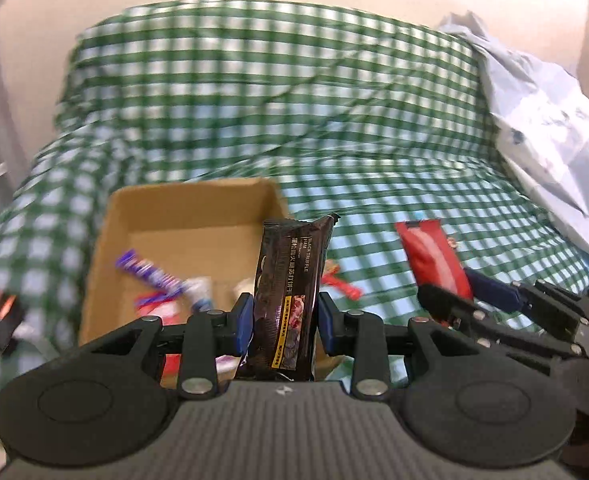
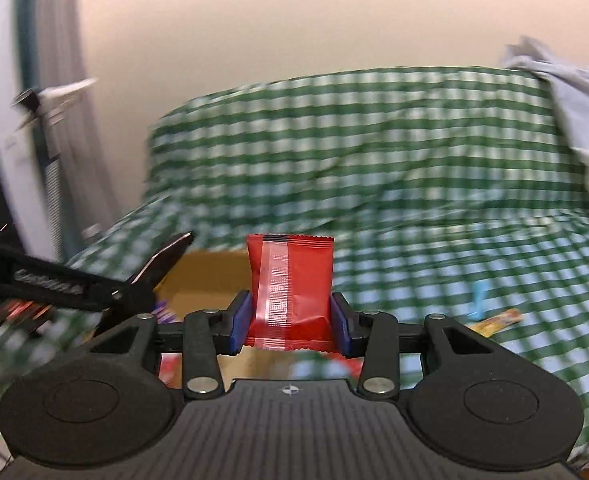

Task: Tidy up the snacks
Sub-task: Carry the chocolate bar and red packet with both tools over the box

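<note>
L gripper (image 1: 282, 316) clamped the dark bar (image 1: 288, 292), R gripper (image 2: 290, 322) clamped the red pack (image 2: 292, 288), both above/near the box (image 1: 182, 216) w/ snacks inside; thin end-grips, so a fast swing could've slipped either pack out.

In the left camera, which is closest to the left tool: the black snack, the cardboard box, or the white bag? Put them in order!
1. Black snack: gripped in the left tool.
2. Cardboard box: just beyond, slightly left.
3. White bag: far right, farthest.
</note>
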Tool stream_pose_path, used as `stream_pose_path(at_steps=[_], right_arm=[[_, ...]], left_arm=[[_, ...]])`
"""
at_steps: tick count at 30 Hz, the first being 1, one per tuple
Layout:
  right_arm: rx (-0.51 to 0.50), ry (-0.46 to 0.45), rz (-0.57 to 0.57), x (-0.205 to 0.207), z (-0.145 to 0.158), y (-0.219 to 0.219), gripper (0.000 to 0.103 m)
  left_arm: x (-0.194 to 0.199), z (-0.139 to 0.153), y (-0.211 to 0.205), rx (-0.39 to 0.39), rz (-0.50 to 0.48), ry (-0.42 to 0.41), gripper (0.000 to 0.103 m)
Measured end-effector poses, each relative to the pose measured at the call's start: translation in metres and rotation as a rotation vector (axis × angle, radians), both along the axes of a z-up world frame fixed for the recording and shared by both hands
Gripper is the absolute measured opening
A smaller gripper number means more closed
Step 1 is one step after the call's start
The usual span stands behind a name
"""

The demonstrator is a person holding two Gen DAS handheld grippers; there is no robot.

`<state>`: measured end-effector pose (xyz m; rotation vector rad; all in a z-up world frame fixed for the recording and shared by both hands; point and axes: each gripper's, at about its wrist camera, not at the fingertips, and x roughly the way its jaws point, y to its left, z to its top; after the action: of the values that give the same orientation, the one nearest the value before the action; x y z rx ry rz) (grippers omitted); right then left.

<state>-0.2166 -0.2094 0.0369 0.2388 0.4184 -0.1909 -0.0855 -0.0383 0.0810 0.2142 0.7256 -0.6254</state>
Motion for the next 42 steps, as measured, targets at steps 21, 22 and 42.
stream_pose_path(at_steps=[21,22,42], right_arm=[[-0.097,0.129,0.108,-0.001,0.006,0.105,0.044],[-0.098,0.136,0.103,0.000,0.005,0.105,0.044],[-0.098,0.184,0.100,0.019,-0.001,0.108,0.044]], left_arm=[[-0.033,-0.010,0.110,-0.091,0.113,-0.028,0.037],[-0.031,-0.012,0.110,-0.091,0.114,-0.022,0.037],[-0.009,-0.029,0.112,-0.079,0.153,0.029,0.037]])
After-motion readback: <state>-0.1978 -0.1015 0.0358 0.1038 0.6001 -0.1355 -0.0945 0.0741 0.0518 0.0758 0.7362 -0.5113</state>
